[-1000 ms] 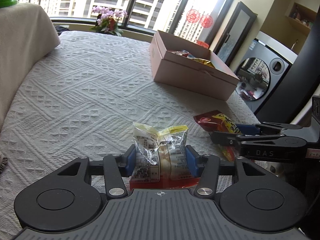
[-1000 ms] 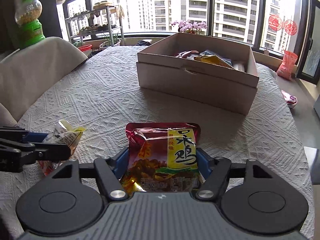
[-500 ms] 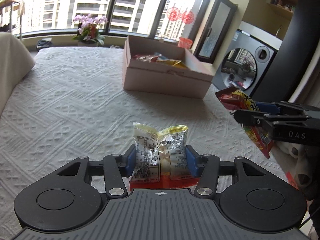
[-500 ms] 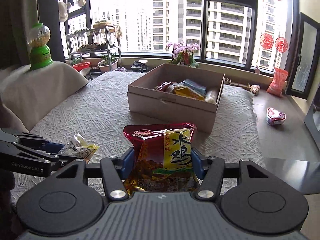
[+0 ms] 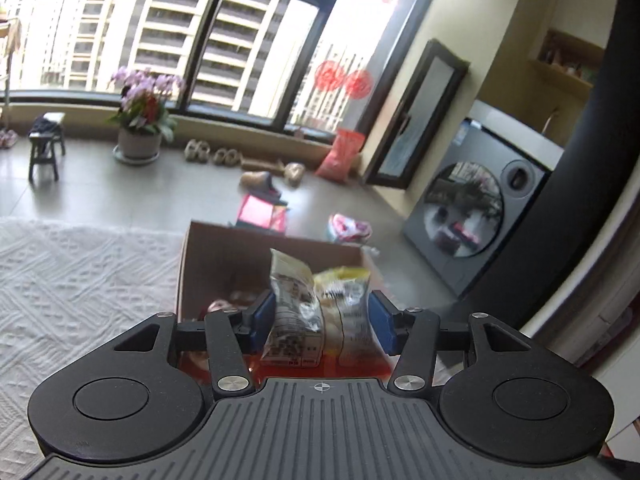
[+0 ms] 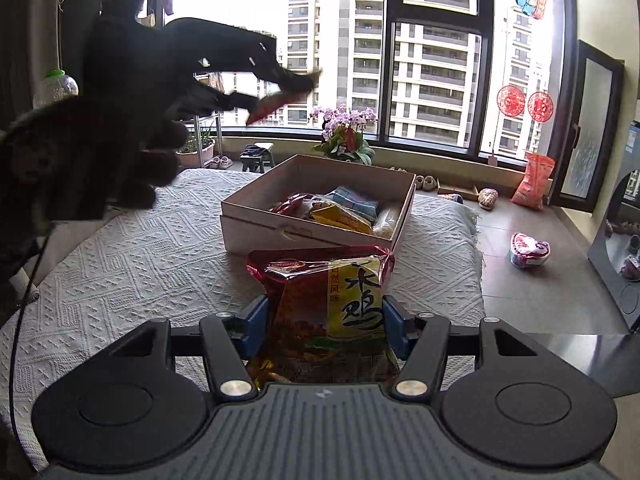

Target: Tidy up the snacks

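Note:
My left gripper [image 5: 320, 316] is shut on a clear and yellow snack packet [image 5: 316, 312] and holds it in the air over the near part of the open cardboard box [image 5: 224, 256]. In the right wrist view the left gripper [image 6: 280, 92] shows as a dark blurred shape high at upper left, above the table. My right gripper [image 6: 324, 316] is shut on a red and yellow snack bag [image 6: 328, 308], held above the white tablecloth [image 6: 140, 272] in front of the box [image 6: 256, 232], which holds several snack packets.
The table's right edge drops to a tiled floor [image 6: 540, 288] with a small pink object. A potted orchid [image 6: 344, 136] stands by the window behind the box. A washing machine [image 5: 472, 216] stands at right. A green-capped jar [image 6: 56, 84] sits at far left.
My left gripper has risen and moved forward with its packet, from low over the table to above the box. My right gripper has lifted a little with its bag.

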`<action>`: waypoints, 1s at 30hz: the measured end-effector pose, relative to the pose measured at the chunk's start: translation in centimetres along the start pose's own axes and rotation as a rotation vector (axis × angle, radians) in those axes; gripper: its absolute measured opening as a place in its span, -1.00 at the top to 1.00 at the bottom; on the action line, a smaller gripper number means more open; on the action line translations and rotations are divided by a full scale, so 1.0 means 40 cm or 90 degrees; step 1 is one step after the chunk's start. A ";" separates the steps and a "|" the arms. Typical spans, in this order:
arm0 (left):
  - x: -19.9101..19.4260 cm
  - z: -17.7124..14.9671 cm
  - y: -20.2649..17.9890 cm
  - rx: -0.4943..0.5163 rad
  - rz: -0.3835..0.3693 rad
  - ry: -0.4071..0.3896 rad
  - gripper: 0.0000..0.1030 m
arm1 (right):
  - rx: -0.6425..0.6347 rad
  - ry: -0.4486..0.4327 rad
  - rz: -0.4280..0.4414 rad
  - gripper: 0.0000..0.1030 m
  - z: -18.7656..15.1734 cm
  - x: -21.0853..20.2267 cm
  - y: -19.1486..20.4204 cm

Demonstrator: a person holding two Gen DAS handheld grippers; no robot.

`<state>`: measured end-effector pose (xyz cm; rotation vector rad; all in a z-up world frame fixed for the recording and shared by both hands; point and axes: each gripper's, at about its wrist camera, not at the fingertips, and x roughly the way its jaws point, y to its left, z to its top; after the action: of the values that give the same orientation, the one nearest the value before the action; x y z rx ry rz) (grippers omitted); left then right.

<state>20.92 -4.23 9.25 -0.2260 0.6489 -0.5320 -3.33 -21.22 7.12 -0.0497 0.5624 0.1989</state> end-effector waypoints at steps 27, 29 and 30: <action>-0.263 -0.395 0.048 0.065 0.160 0.042 -0.08 | 0.040 -0.008 -0.011 -0.58 0.152 0.242 0.012; -0.264 -0.414 0.037 0.066 0.170 0.033 -0.09 | 0.031 0.034 -0.020 -0.58 0.059 0.229 0.036; -0.263 -0.422 0.027 0.076 0.181 0.031 -0.09 | 0.031 0.052 -0.023 -0.58 0.022 0.225 0.045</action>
<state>3.73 1.73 1.13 -0.0078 0.6813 -0.3017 4.24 -17.81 3.07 -0.0212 0.6467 0.1488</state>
